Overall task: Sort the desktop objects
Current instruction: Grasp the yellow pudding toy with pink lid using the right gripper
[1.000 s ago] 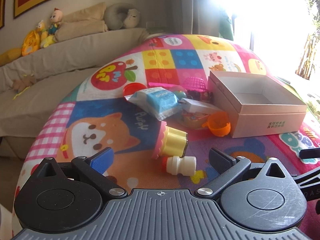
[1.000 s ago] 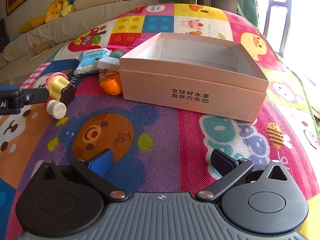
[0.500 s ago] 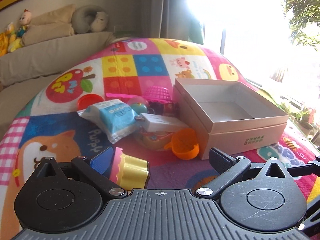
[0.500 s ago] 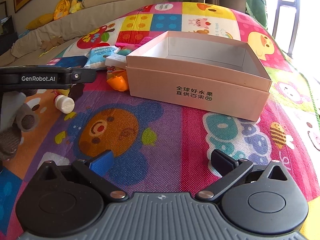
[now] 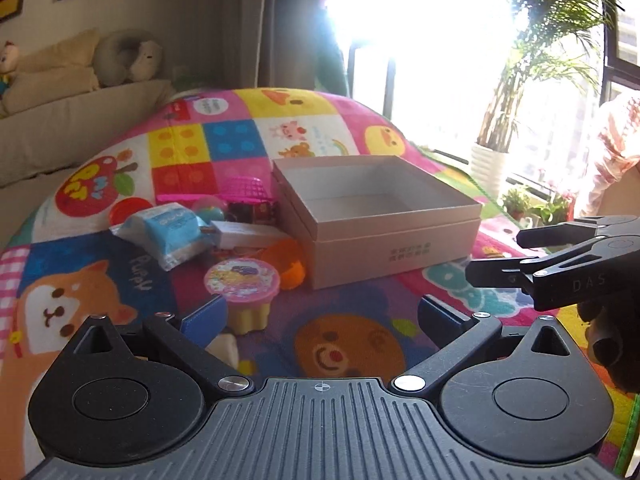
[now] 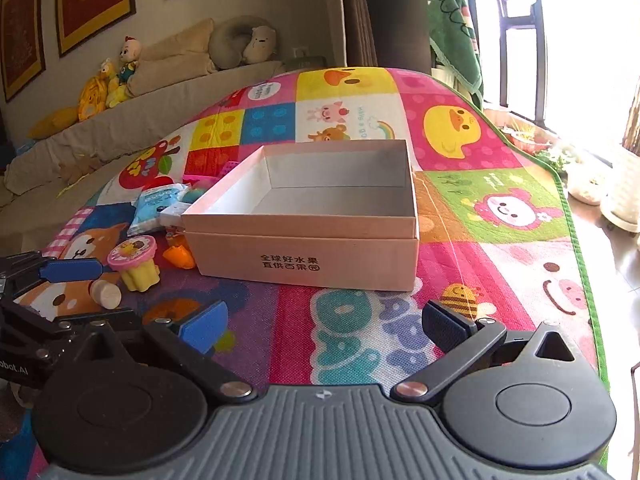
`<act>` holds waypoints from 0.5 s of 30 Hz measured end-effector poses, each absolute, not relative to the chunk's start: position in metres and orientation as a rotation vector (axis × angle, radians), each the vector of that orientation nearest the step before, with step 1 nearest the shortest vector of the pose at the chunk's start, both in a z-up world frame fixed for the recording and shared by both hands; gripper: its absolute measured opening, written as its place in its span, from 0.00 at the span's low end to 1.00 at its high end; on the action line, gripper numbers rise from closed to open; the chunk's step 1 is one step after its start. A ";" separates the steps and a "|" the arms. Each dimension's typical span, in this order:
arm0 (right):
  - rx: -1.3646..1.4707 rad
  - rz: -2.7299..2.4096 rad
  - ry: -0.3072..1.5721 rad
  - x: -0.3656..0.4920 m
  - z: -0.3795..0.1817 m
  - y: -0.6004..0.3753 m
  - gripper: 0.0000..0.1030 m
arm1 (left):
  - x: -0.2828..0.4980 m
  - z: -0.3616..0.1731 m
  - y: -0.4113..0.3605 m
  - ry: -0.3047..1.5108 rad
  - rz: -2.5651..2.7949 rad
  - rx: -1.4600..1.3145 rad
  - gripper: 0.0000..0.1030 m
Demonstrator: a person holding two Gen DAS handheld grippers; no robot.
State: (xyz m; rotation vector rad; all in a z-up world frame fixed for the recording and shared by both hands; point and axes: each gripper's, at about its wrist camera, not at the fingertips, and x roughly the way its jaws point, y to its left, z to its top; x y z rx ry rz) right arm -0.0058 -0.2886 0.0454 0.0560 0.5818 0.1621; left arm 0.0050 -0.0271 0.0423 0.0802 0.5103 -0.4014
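Plainly, both grippers' fingers stood open and empty. The left gripper (image 5: 320,312) needed centring over the upright pudding cup (image 5: 242,289), still near the mat's (image 6: 500,256) left edge, before closing and lifting toward the empty box (image 6: 316,224).

Wall: pale, with gold-framed red pictures (image 6: 92,4) at far left.
Sofa (image 6: 120,128): beige, far left, holding cushions and soft toys (image 6: 108,84).
Window (image 5: 432,40): far right, glaring daylight.
Potted palm (image 5: 516,80): by the window.
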 end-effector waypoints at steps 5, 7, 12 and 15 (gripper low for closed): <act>-0.044 0.309 0.503 -0.002 0.065 -0.246 1.00 | -0.002 0.040 0.011 0.521 -0.131 0.113 1.00; -0.080 0.363 0.483 0.005 0.071 -0.218 1.00 | -0.002 0.036 0.022 0.549 -0.077 0.112 1.00; -0.243 0.424 0.483 0.034 0.065 -0.148 0.75 | -0.006 0.030 0.059 0.564 0.052 0.025 1.00; -0.257 0.430 0.502 0.055 0.055 -0.124 0.75 | -0.008 0.029 0.081 0.578 0.092 -0.054 1.00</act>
